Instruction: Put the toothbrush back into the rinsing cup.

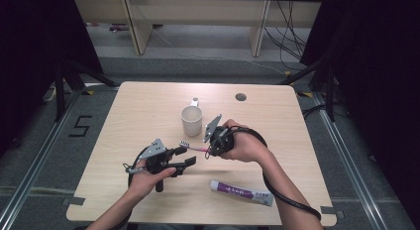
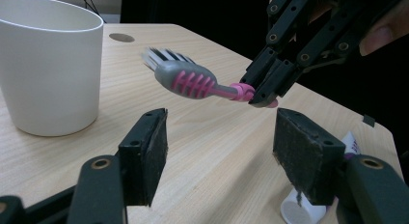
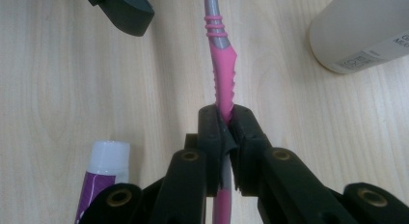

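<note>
My right hand-held gripper (image 3: pixel 226 120) is clamped on the toothbrush (image 2: pixel 193 80); my left hand-held gripper (image 2: pixel 219 151) stands apart just below its head.

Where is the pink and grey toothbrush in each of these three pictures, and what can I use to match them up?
High view: the toothbrush is at the centre, between the two grippers, below the white cup.
Left gripper view: upper middle, head toward the cup, handle clamped in the right gripper.
Right gripper view: centre, rising from the shut jaws.
Shared landmark: the toothpaste tube, lying on the table.
</note>
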### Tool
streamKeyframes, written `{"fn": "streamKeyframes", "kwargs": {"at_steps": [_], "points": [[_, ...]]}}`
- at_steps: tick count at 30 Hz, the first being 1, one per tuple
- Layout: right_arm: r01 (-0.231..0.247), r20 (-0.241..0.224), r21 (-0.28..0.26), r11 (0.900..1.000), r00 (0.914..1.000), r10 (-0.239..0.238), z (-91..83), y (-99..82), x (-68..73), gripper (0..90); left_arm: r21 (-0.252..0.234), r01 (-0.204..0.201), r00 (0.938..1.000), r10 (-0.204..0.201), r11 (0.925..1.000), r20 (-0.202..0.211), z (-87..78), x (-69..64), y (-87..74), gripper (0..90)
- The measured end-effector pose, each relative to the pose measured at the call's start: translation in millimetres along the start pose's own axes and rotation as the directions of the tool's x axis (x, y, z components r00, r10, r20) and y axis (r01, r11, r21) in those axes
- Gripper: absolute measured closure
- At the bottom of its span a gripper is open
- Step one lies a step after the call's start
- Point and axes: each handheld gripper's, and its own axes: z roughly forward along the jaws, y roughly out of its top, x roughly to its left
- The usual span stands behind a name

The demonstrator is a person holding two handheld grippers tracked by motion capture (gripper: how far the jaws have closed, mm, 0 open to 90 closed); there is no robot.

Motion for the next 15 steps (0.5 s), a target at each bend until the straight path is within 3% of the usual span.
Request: {"fn": "streamKeyframes", "kwargs": {"at_steps": [1, 8, 9, 10, 11, 15], "points": [[-0.023, 0.008, 0.011, 0.9997, 0.9997, 0.023, -1.1, -0.1, 1.4, 84.2, 0.000, -0.001, 1.0000, 0.001, 1.0000, 0.000, 0.0, 0.1, 0.2, 37.0], [-0.029, 0.011, -0.005, 0.9996, 0.9995, 0.029, -1.8, -0.8, 0.8, 84.2, -0.005, -0.003, 1.0000, 0.003, 1.0000, 0.000, 0.3, -0.4, 1.0, 38.3], [0.004, -0.001, -0.025, 0.9997, 1.0000, -0.005, -0.8, -0.8, -1.3, 84.2, -0.005, -0.003, 1.0000, 0.003, 1.0000, 0.000, 0.4, -0.6, 1.0, 38.3], [-0.027, 0.013, -0.020, 0.9994, 0.9995, 0.027, -2.4, -1.5, 0.2, 84.2, -0.005, -0.004, 1.0000, 0.004, 1.0000, 0.000, 0.4, -0.7, 1.0, 38.4], [0.001, 0.013, -0.051, 0.9987, 0.9999, 0.000, -2.2, -2.4, -2.3, 84.2, -0.006, -0.005, 1.0000, 0.005, 1.0000, -0.002, 0.2, -0.6, 0.9, 38.5], [-0.025, 0.018, -0.109, 0.9938, 0.9995, 0.027, -4.9, -7.4, -3.6, 84.2, -0.006, -0.006, 0.9999, 0.005, 1.0000, -0.010, -0.9, -0.2, 1.0, 38.5]]}}
